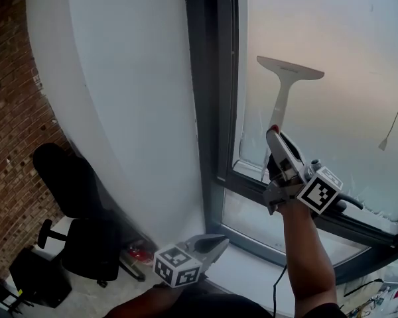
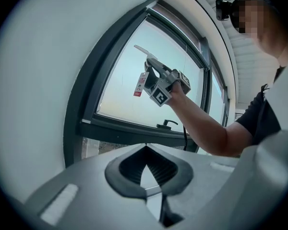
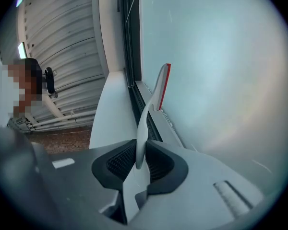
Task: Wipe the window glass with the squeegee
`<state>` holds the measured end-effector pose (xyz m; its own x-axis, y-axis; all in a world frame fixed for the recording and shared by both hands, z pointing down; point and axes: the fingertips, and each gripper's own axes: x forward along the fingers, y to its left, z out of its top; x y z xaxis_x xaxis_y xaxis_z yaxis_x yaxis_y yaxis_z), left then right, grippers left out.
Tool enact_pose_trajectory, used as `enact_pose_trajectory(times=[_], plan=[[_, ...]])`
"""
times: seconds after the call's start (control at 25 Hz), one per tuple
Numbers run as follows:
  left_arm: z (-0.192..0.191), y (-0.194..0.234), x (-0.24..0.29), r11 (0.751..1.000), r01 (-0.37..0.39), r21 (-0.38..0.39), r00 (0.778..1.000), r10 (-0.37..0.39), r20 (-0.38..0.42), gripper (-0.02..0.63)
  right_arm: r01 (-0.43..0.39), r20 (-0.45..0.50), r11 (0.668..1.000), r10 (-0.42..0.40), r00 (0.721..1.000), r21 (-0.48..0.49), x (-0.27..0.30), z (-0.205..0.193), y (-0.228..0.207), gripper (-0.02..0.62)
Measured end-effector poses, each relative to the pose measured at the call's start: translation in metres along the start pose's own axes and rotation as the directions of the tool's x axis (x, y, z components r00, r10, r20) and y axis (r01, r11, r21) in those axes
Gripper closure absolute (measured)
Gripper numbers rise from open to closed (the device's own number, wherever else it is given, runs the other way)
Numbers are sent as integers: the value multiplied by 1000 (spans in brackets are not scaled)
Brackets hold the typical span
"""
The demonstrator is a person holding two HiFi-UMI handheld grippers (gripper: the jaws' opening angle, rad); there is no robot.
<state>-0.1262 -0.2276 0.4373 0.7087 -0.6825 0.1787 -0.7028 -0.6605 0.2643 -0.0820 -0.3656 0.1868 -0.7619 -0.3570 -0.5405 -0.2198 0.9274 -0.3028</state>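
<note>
A white squeegee (image 1: 284, 85) stands upright against the window glass (image 1: 348, 38), its T-shaped head on top near the pane's left side. My right gripper (image 1: 276, 144) is shut on the lower end of its handle. In the right gripper view the squeegee (image 3: 157, 91) rises from between the jaws, and the edge of its blade is red. My left gripper (image 1: 220, 244) hangs low by the white sill, away from the glass, jaws together with nothing in them. The left gripper view shows the squeegee (image 2: 144, 52) and the right gripper (image 2: 157, 74) from below, with a red-and-white tag (image 2: 141, 85) hanging there.
A dark window frame (image 1: 212, 85) borders the pane, with a smaller lower pane (image 1: 249, 218) beneath. A blind cord (image 1: 396, 114) hangs at the right. A window handle (image 2: 167, 124) sits on the frame. A white curved wall (image 1: 132, 98), a brick wall (image 1: 6, 118) and a black office chair (image 1: 73, 197) lie to the left.
</note>
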Motion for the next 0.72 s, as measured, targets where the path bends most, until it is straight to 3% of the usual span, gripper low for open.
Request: enact_pose_trajectory(times=[0.36,0.72], plan=[[8,22,-3,996,92,23,995,-91,-36,606,44,-12,995,-45,999,-91,34,1,-9,508],[2,24,-1,987,160,8,985,-159,-65,606,93,-10,991,-94,996,-94,30,-10,-20,509]])
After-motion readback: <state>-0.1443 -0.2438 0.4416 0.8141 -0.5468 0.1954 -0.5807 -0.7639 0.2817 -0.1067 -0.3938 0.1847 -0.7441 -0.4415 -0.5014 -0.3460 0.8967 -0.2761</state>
